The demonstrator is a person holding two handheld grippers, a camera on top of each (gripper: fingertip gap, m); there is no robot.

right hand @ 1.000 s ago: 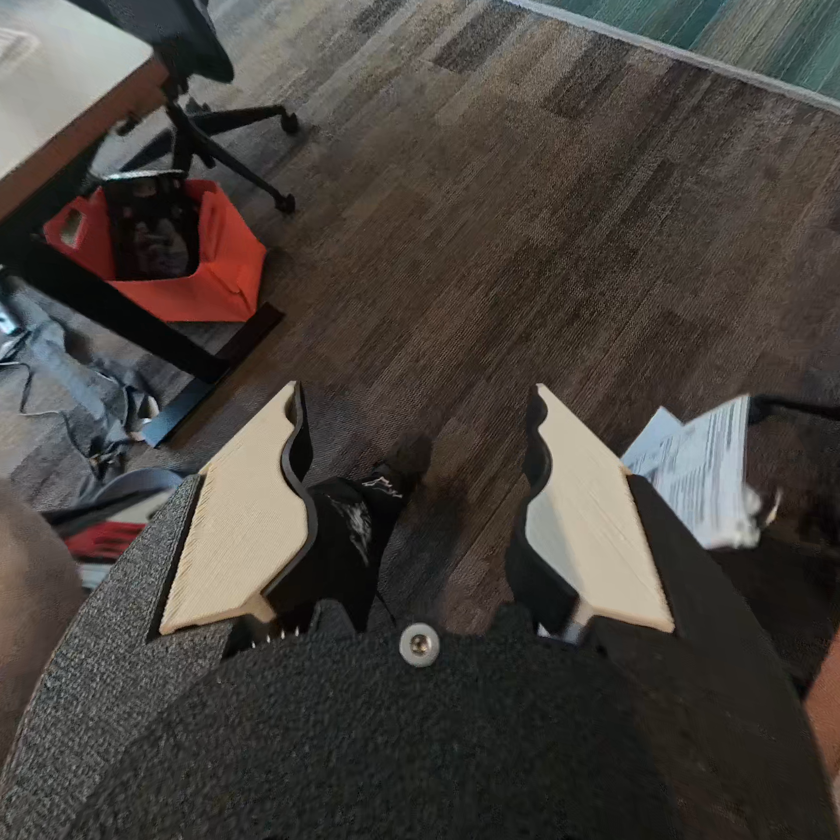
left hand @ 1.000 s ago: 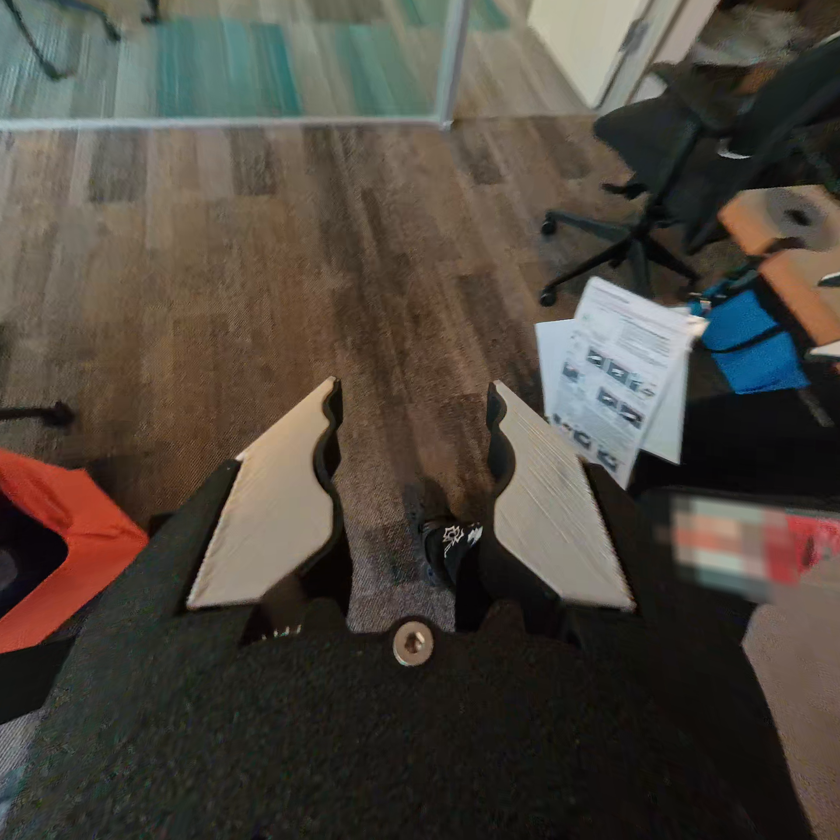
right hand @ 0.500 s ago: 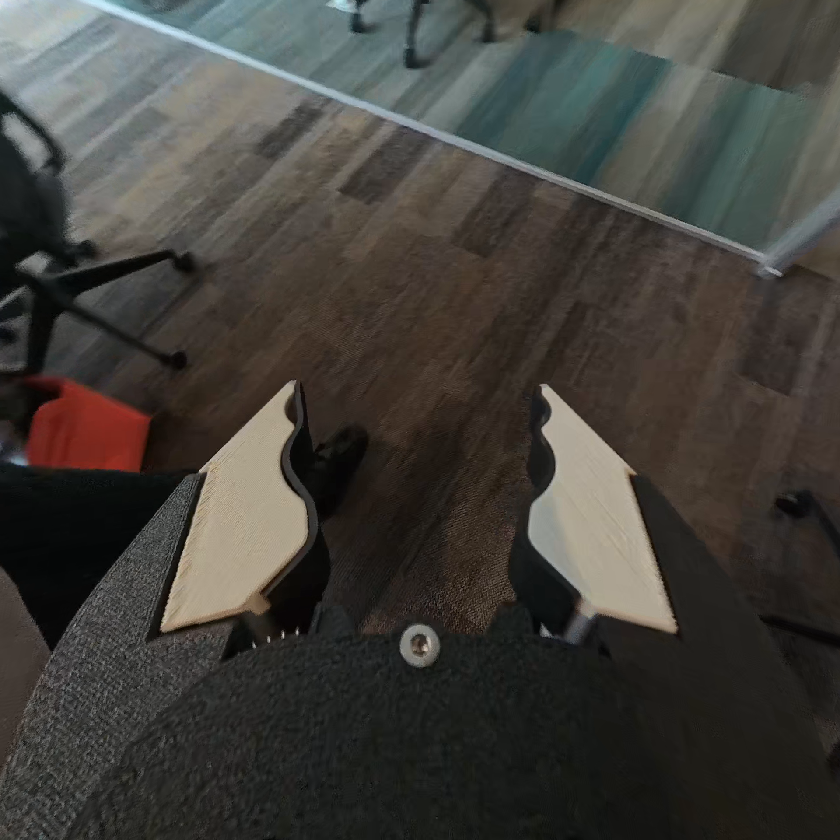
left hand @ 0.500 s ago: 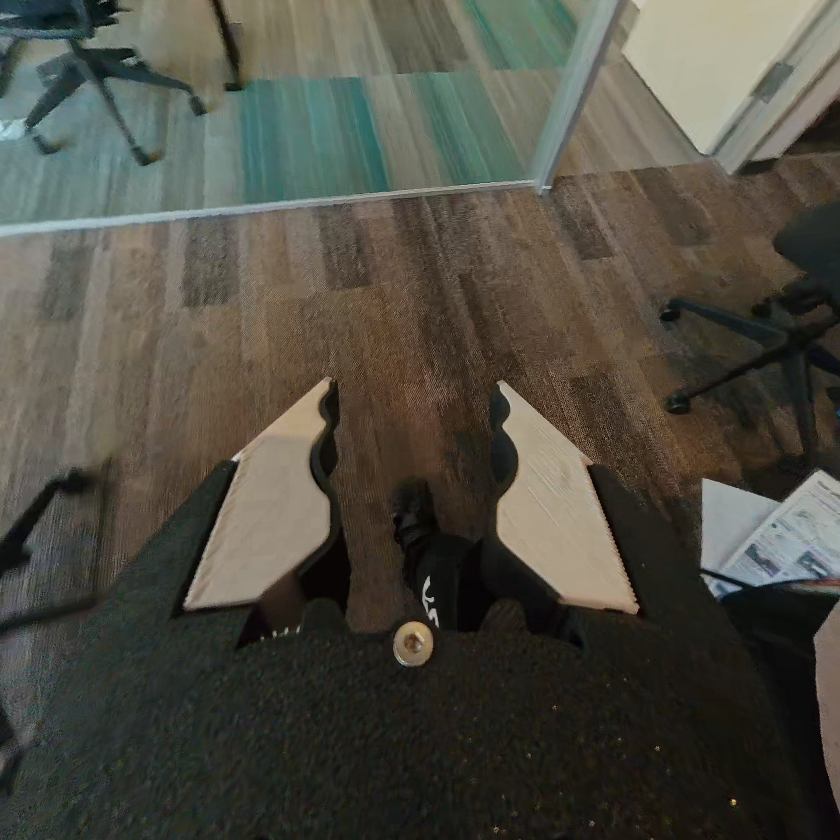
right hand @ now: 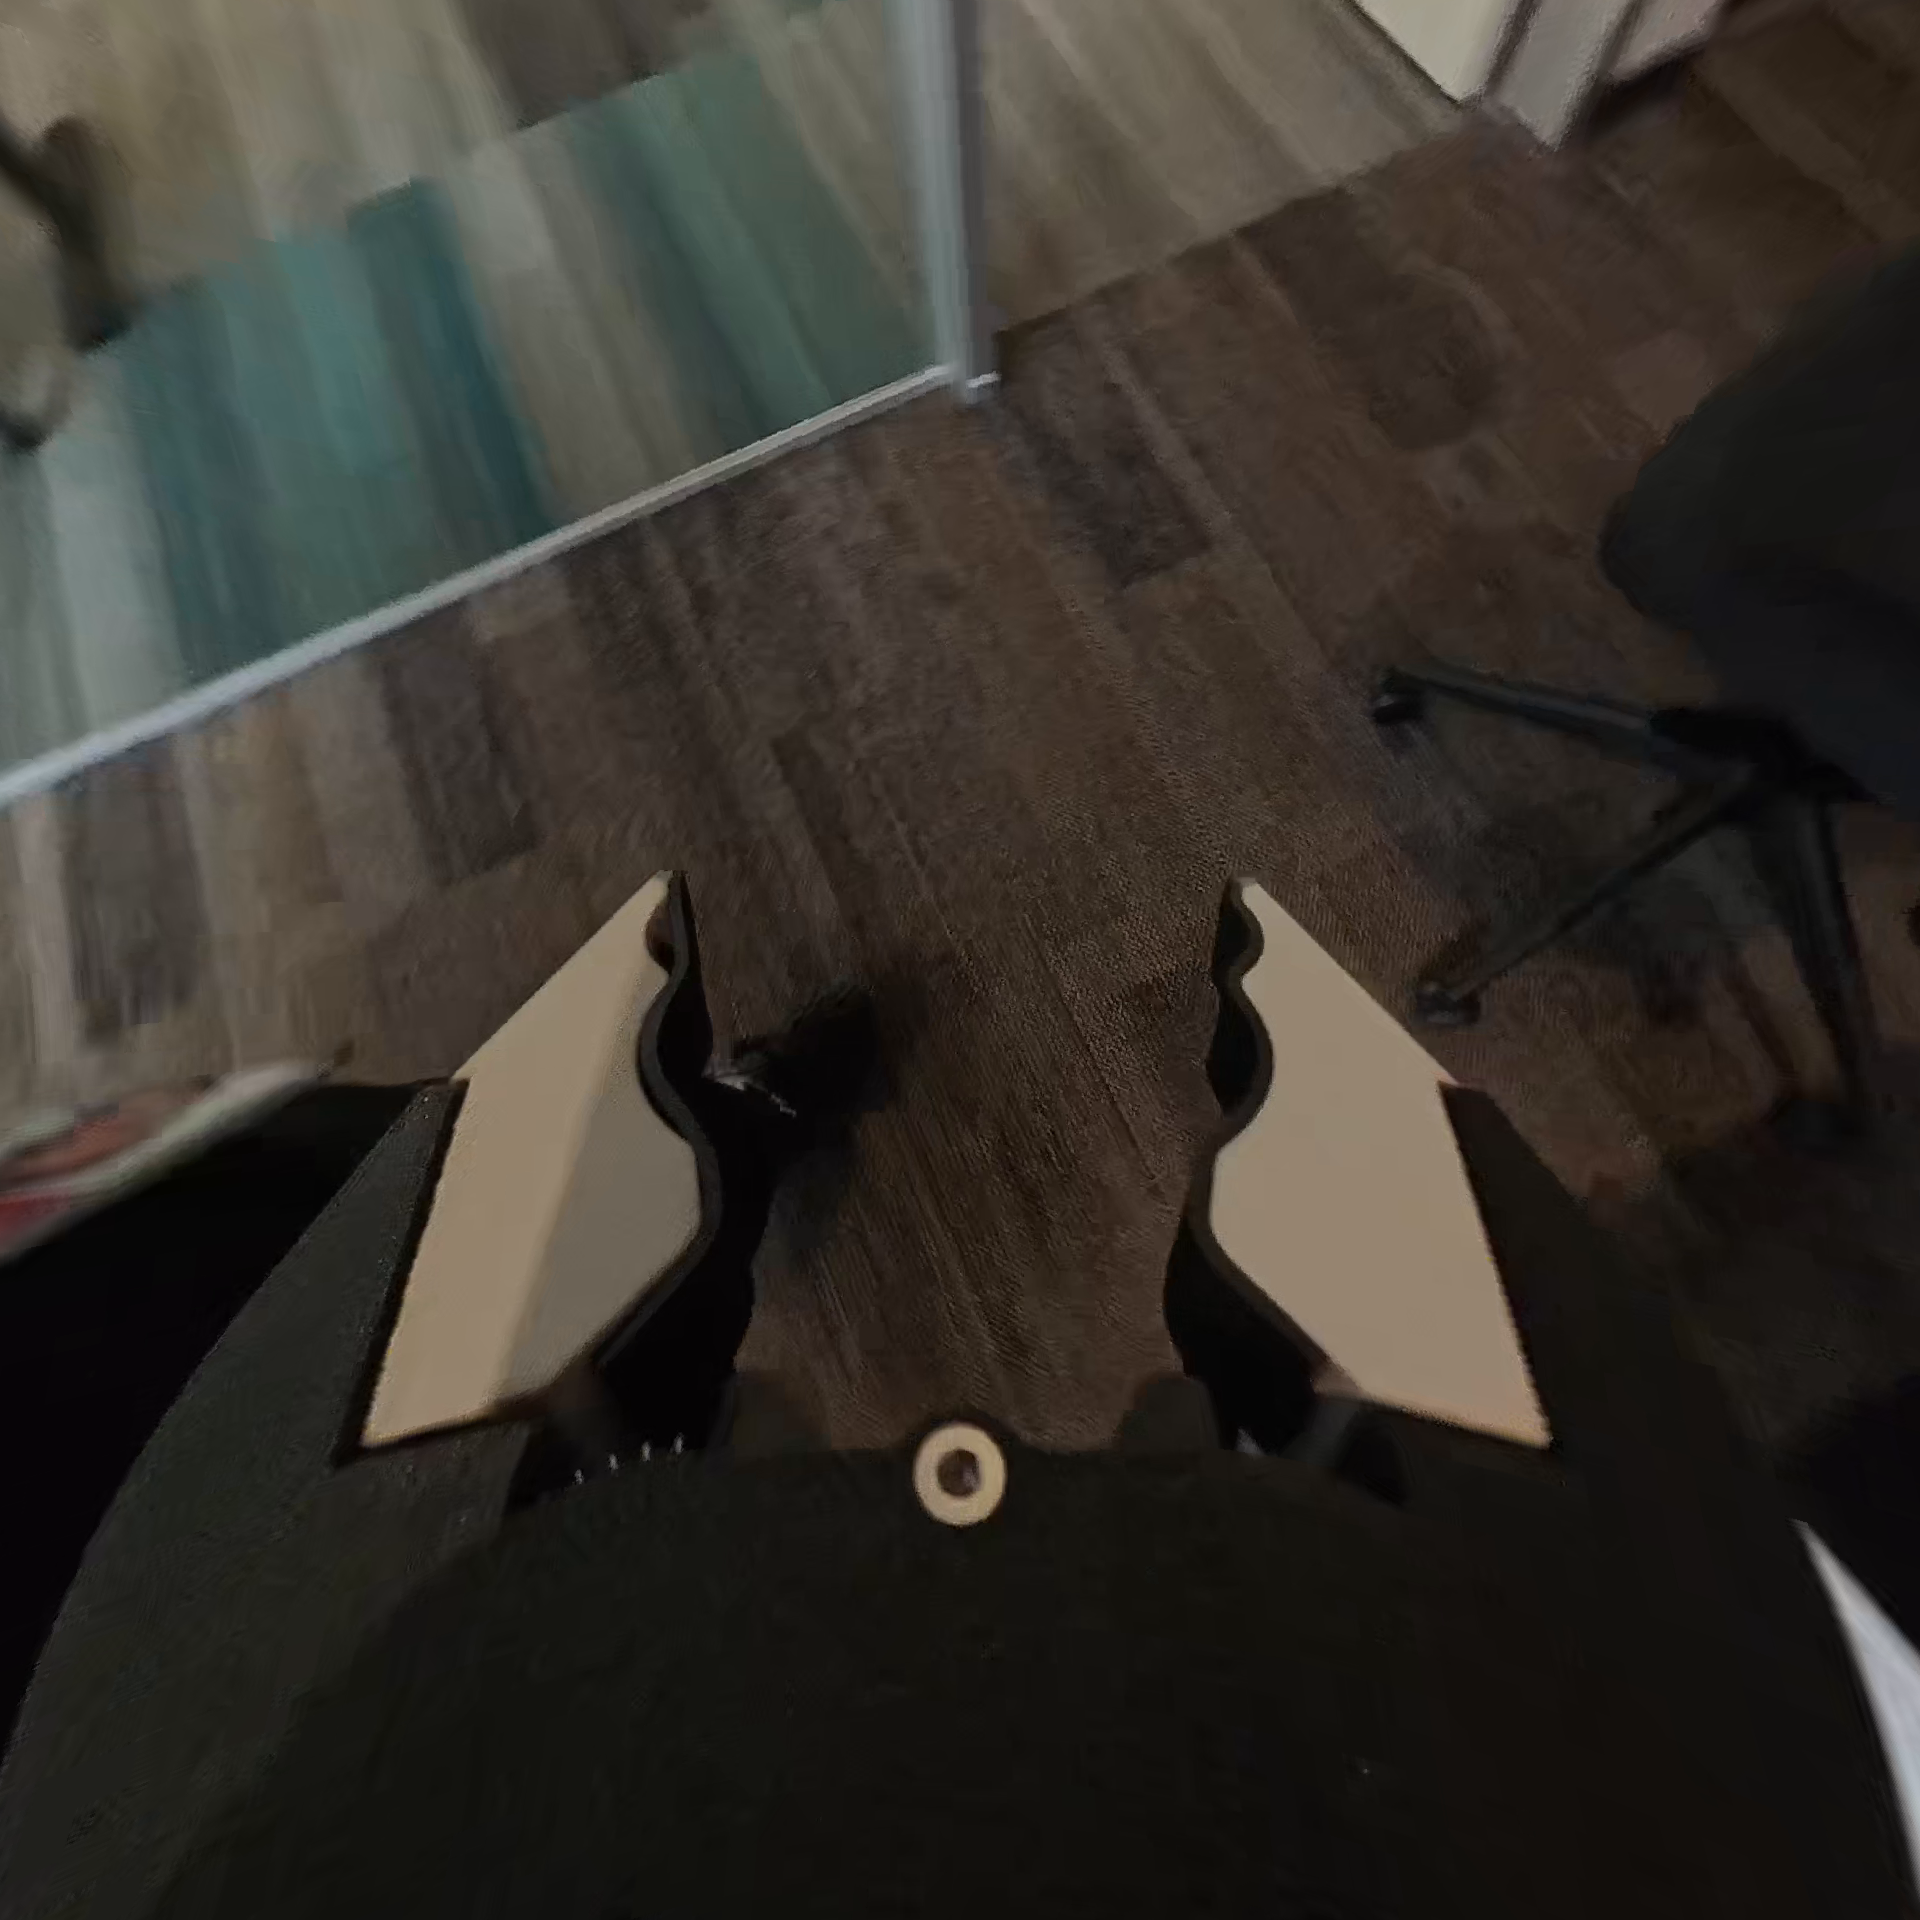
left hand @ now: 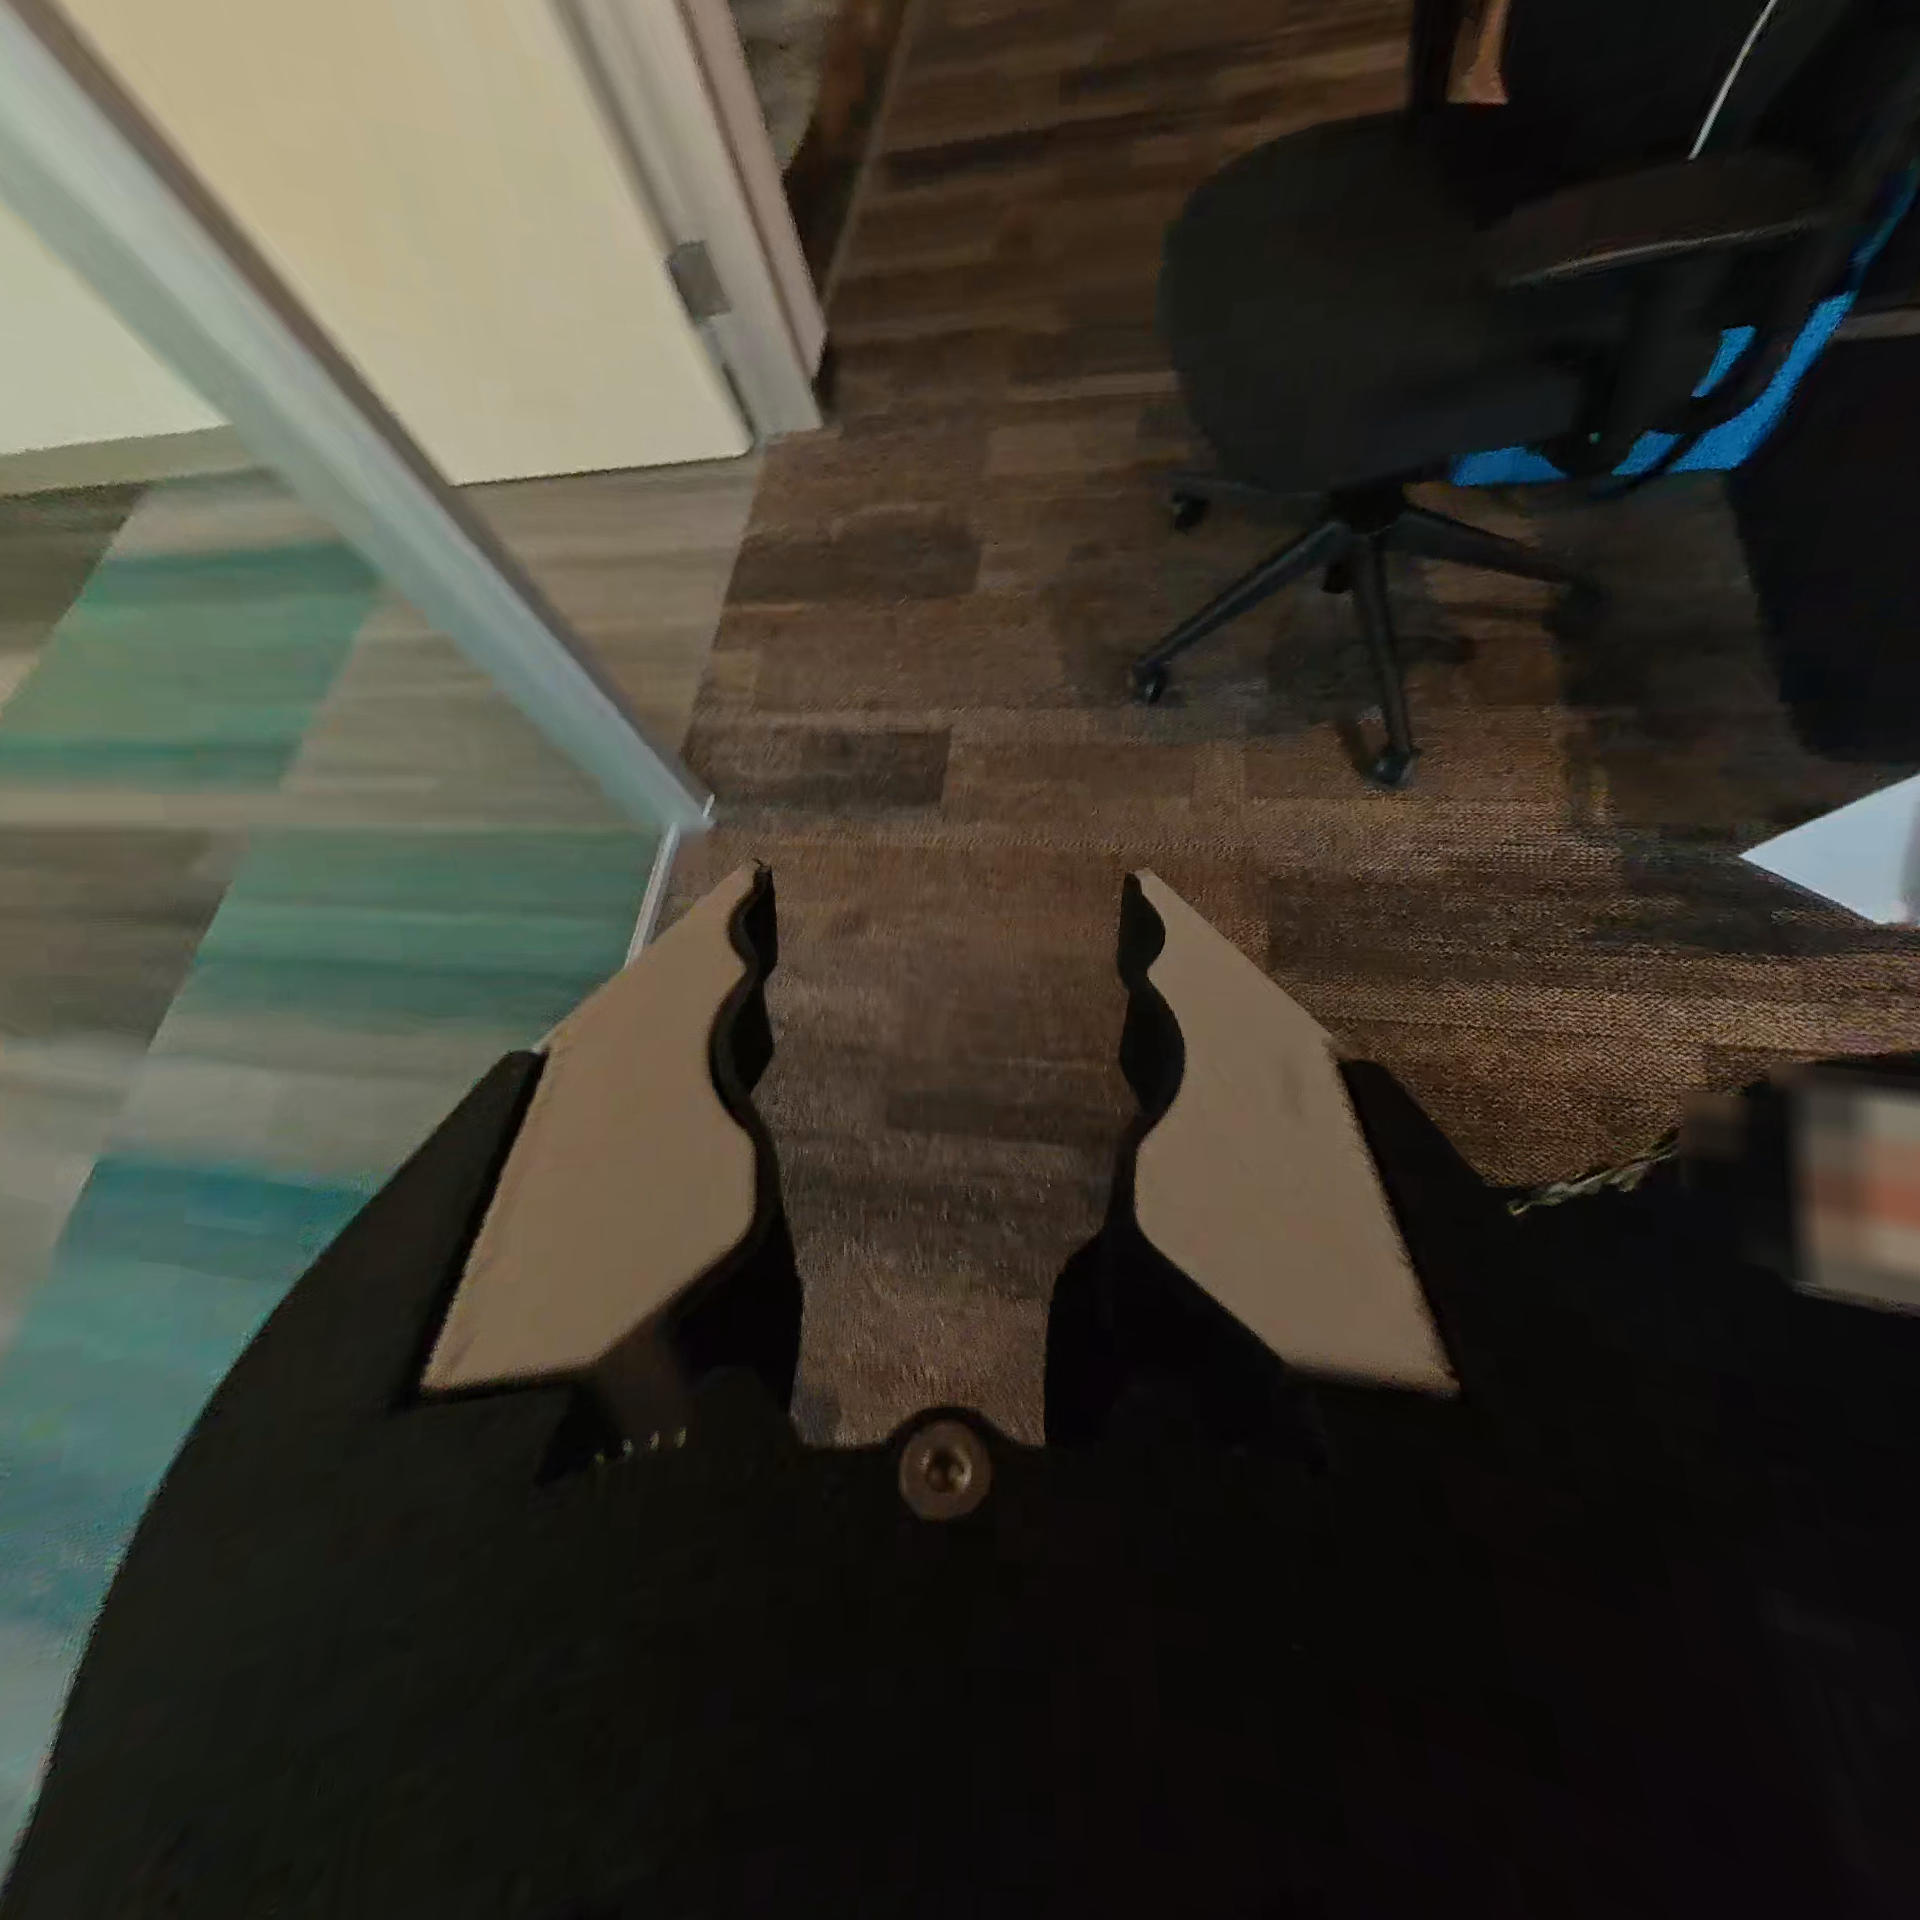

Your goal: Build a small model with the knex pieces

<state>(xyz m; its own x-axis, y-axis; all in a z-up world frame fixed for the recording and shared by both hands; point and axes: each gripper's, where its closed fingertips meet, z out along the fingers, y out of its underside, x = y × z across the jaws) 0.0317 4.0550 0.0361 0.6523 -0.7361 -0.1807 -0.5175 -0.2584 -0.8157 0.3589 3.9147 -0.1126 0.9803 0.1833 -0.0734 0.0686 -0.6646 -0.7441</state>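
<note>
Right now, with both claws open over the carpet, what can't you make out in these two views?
- Dark thing beside the right claw: motion blur; kind unclear.
- Office chair, right wrist view: cut by the right edge, smeared.
- White sheet, left wrist view: only a corner, cut by the edge.
- Blue item behind the chair: mostly hidden.
- Area beyond the glass partition: blurred.
- Left claw: empty; floor beneath its body hidden.

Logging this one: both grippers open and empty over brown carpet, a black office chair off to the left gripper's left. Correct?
One slip: the chair is to the right of the left gripper, not its left, as the left wrist view shows. On its left is a glass partition. The rest holds: both the left and the right gripper are open and empty over brown carpet.
</note>
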